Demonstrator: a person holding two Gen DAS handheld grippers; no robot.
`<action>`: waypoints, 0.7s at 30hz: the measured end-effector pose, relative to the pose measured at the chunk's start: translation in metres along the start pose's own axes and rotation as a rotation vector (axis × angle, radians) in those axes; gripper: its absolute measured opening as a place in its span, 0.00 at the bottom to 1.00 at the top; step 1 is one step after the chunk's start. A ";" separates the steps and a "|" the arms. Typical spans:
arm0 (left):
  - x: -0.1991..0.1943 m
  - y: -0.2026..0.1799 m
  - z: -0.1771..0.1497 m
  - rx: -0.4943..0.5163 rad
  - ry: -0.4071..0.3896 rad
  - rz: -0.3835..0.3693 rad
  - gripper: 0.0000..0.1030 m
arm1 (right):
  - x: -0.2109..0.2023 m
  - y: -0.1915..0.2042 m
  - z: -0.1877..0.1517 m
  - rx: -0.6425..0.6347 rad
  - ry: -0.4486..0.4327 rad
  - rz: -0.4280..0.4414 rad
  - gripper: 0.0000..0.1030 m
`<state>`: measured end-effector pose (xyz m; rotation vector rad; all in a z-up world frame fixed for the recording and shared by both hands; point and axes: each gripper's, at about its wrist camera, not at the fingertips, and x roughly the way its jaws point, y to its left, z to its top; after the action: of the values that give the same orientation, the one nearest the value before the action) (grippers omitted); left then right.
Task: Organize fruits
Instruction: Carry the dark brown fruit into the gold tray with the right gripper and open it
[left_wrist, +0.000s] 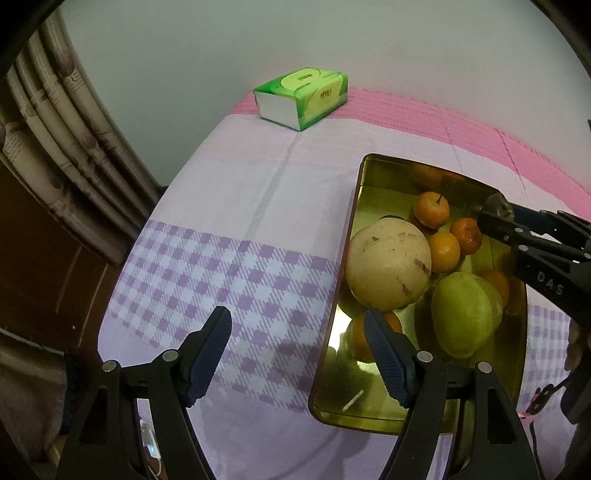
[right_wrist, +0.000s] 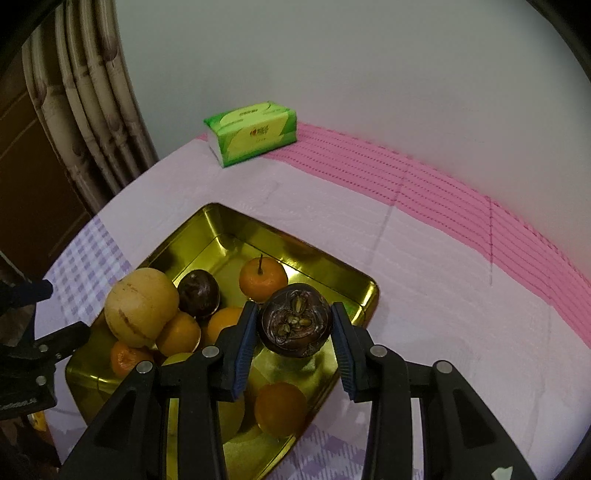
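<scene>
Over the gold tray (right_wrist: 207, 225), right claw (right_wrist: 295, 325) grips one mangosteen (right_wrist: 294, 320); left claw (left_wrist: 295, 354) gapes empty.

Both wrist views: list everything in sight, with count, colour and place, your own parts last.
Tray: one, gold metal, on the cloth.
Oranges: at least five, orange, in the tray.
Pear: one, tan, tray's left side.
Green fruit: one, in the tray.
Dark round fruit: one, beside the pear.
Mangosteen: one, dark brown, held over the tray.
Tissue pack: one, green, far edge.
Tablecloth: pink and lilac check.
Curtain: beige, left.
Left gripper: open, empty.
Right gripper: shut on the mangosteen.
</scene>
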<state>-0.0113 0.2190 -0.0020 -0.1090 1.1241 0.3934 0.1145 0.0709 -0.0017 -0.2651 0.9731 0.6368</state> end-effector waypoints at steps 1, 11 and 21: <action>0.000 0.000 0.000 0.000 -0.001 -0.003 0.72 | 0.001 0.000 -0.001 -0.001 0.004 -0.001 0.35; 0.004 0.001 -0.002 -0.005 0.010 -0.009 0.72 | 0.017 0.005 -0.006 -0.008 0.044 -0.002 0.35; 0.005 0.001 -0.001 -0.003 0.019 -0.018 0.72 | 0.027 0.008 -0.012 0.005 0.073 -0.018 0.36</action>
<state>-0.0109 0.2213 -0.0071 -0.1253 1.1408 0.3790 0.1124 0.0815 -0.0300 -0.2940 1.0407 0.6112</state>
